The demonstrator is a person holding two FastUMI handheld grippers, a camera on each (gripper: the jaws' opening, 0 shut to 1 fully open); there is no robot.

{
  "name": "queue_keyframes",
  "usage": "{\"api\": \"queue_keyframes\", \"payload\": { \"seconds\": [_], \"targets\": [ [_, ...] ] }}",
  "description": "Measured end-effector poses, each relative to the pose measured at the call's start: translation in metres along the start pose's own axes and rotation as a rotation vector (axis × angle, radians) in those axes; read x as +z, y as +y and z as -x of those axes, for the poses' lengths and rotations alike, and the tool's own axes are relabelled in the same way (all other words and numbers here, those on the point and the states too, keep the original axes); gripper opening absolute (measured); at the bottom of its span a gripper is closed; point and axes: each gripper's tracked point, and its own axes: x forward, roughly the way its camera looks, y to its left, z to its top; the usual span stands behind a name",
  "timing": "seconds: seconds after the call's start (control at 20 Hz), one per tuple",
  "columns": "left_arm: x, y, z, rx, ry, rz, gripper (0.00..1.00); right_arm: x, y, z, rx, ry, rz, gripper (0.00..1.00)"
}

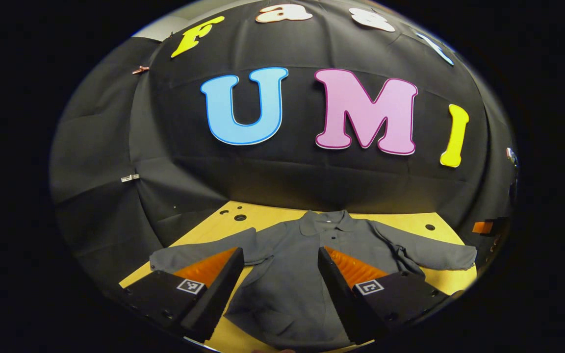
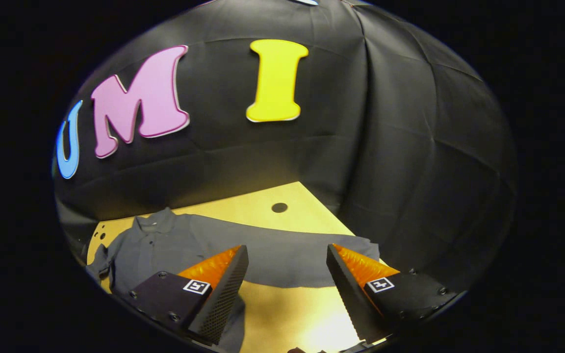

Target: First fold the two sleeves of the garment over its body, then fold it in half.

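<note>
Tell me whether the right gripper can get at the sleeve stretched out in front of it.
Probably yes. The right gripper is open above the table, and the sleeve lies flat just ahead between its fingers, with nothing on it or in the way.

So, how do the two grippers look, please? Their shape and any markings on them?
In each gripper view, the left gripper and the right gripper look alike: two wedge-shaped fingers that taper toward the tips, with ribbed inner faces. Each finger sits on a dark block with small screws and carries a square black-and-white marker tag.
</note>
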Motion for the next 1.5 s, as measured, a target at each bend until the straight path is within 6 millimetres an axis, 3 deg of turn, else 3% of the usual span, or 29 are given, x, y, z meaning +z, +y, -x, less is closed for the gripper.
{"api": "queue_keyframes", "payload": {
  "seconds": [0.35, 0.65, 1.05, 1.35, 1.45, 1.5],
  "targets": [
    [-0.027, -0.025, 0.014, -0.007, 0.049, -0.031, 0.96, -0.046, -0.075, -0.060, -0.085, 0.148, -0.015, 0.99],
    [-0.036, -0.040, 0.015, -0.020, 0.070, -0.087, 0.95, -0.077, -0.123, -0.090, -0.144, 0.250, -0.056, 0.99],
    [-0.044, -0.066, 0.011, -0.082, 0.111, -0.142, 0.98, -0.109, -0.139, -0.121, -0.154, 0.357, -0.094, 1.00],
    [-0.044, -0.078, 0.010, -0.104, 0.120, -0.158, 0.98, -0.137, -0.159, -0.131, -0.179, 0.423, -0.124, 0.99],
    [-0.046, -0.082, 0.008, -0.105, 0.141, -0.144, 0.98, -0.125, -0.155, -0.127, -0.178, 0.414, -0.095, 1.00],
    [-0.047, -0.082, 0.009, -0.103, 0.144, -0.141, 0.98, -0.132, -0.154, -0.128, -0.170, 0.423, -0.094, 1.00]
  ]
}}
